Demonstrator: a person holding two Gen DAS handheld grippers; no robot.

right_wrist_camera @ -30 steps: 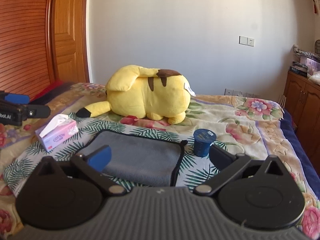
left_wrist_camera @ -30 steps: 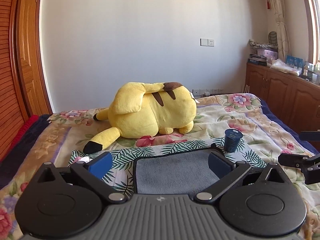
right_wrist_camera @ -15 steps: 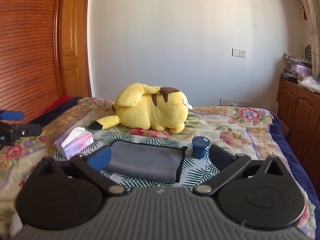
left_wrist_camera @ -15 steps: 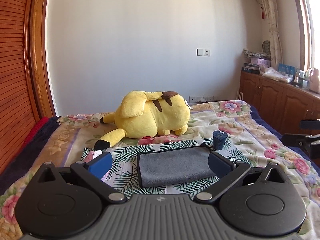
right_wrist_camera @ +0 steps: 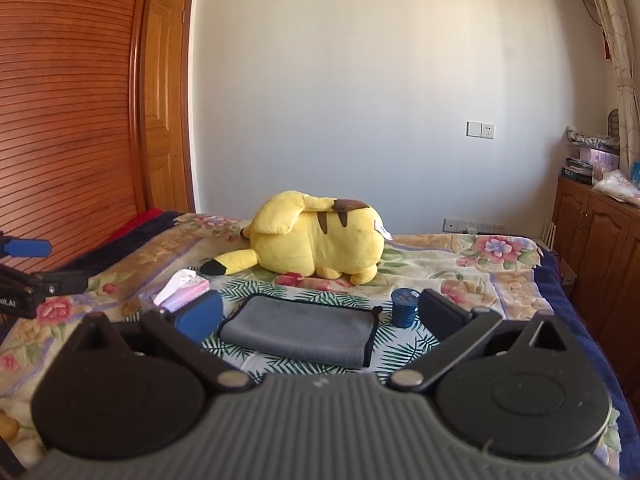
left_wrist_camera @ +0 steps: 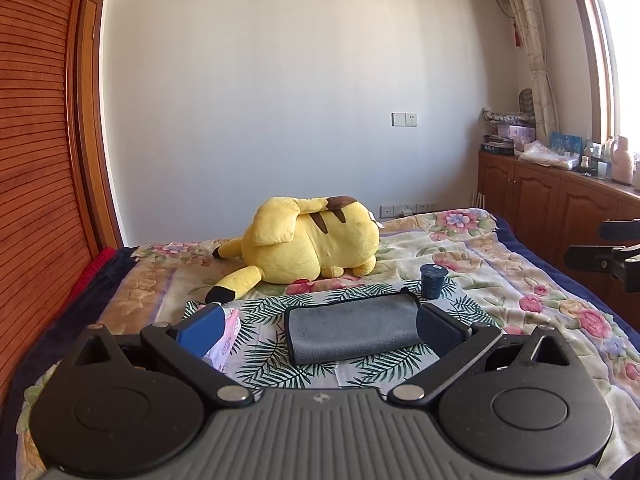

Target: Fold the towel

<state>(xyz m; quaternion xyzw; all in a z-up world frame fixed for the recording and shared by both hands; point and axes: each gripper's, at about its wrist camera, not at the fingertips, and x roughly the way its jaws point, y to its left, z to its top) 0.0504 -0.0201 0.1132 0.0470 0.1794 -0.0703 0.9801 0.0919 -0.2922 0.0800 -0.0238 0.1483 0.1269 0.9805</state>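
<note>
A bedroom with a pale wall [left_wrist_camera: 280,100], a slatted wooden door [right_wrist_camera: 72,100] on the left and wooden cabinets [left_wrist_camera: 560,204] on the right holds a bed [left_wrist_camera: 500,264] under a flowered blanket. On the blanket lies a leaf-print cloth [left_wrist_camera: 260,312], and on that cloth rests the towel [left_wrist_camera: 352,328], grey with a dark edge, folded into a flat rectangle. A blue cup [left_wrist_camera: 432,280] stands just beside the towel's far right corner, upright. A pink tissue box [right_wrist_camera: 182,290] sits on the cloth to the towel's left, with white tissue poking out of its top. Behind the cloth, a yellow plush [left_wrist_camera: 312,240] lies on its side, its black-tipped tail reaching toward the cloth's far left corner. The left hand-held gripper [left_wrist_camera: 320,330] hangs above the near end of the bed with its jaws spread wide and nothing between them, apart from the towel. The right hand-held gripper [right_wrist_camera: 320,314] is likewise released, jaws wide and holding nothing, off the towel. In the left wrist view the right gripper's fingers [left_wrist_camera: 600,258] show at the right edge; in the right wrist view the left gripper's fingers [right_wrist_camera: 28,248] show at the left edge, one with a blue pad.
</note>
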